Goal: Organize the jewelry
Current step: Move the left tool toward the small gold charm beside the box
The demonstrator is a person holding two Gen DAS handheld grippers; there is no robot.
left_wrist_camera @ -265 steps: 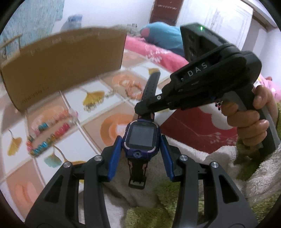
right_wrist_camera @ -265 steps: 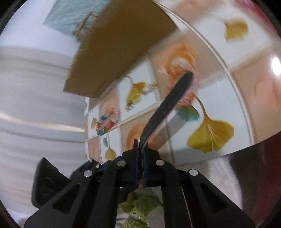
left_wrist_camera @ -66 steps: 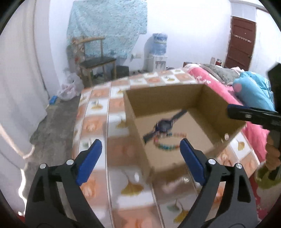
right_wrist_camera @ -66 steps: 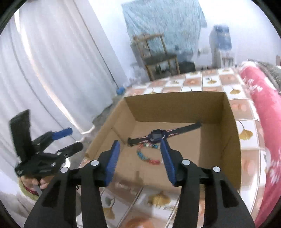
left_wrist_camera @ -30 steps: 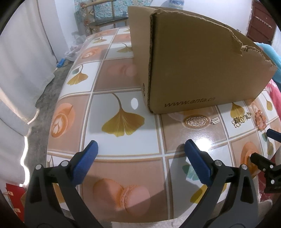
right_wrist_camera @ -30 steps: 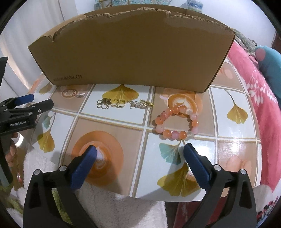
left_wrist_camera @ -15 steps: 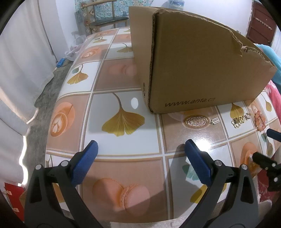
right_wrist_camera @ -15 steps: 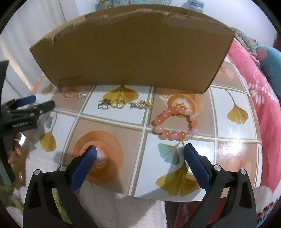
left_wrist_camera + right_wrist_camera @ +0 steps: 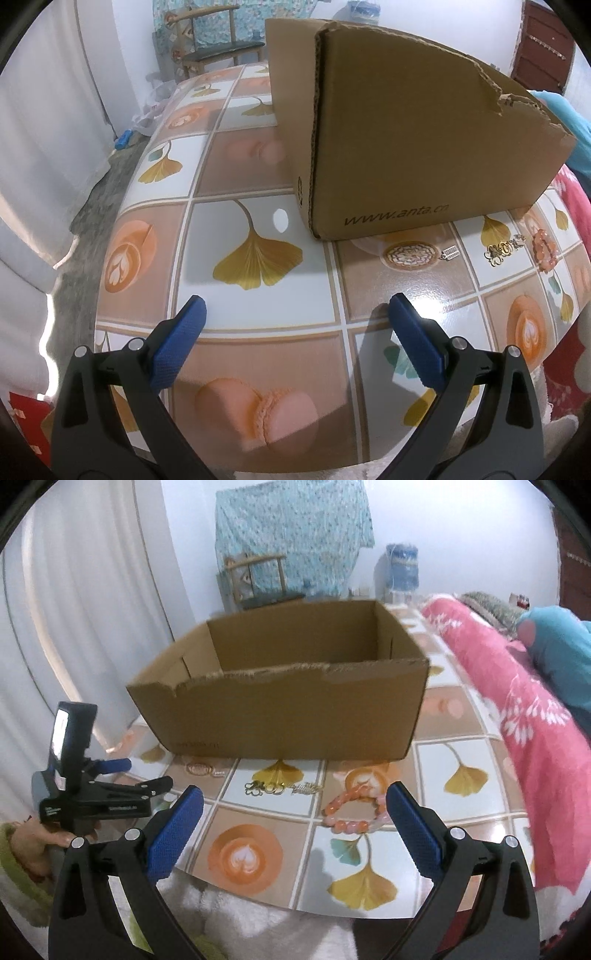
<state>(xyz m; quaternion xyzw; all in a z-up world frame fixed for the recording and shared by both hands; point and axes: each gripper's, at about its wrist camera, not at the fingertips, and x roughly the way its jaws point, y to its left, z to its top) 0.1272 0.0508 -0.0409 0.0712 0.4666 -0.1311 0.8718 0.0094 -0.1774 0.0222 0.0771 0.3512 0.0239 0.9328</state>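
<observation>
A brown cardboard box [image 9: 288,716] stands on the tiled table [image 9: 243,856]; its inside floor is hidden. In front of it lie an orange-pink bead bracelet [image 9: 351,812], a gold chain piece [image 9: 280,787] and a small round pendant [image 9: 199,768]. My right gripper [image 9: 293,823] is open and empty, above the table's near edge, just short of the bracelet. My left gripper [image 9: 295,332] is open and empty over the table's left part; it also shows in the right wrist view [image 9: 147,779]. The left view shows the box [image 9: 406,147], pendant [image 9: 410,254], chain [image 9: 504,248] and bracelet [image 9: 545,245].
A pink bedcover [image 9: 517,701] and a blue cushion [image 9: 554,642] lie to the right. A wooden chair [image 9: 258,579] and a water dispenser [image 9: 400,568] stand at the far wall. White curtain [image 9: 74,609] hangs on the left. A fluffy white cloth [image 9: 240,923] lies at the near edge.
The right gripper has risen and tilted up, so the box's open top and the room now show. The left gripper has barely moved. Both stay open.
</observation>
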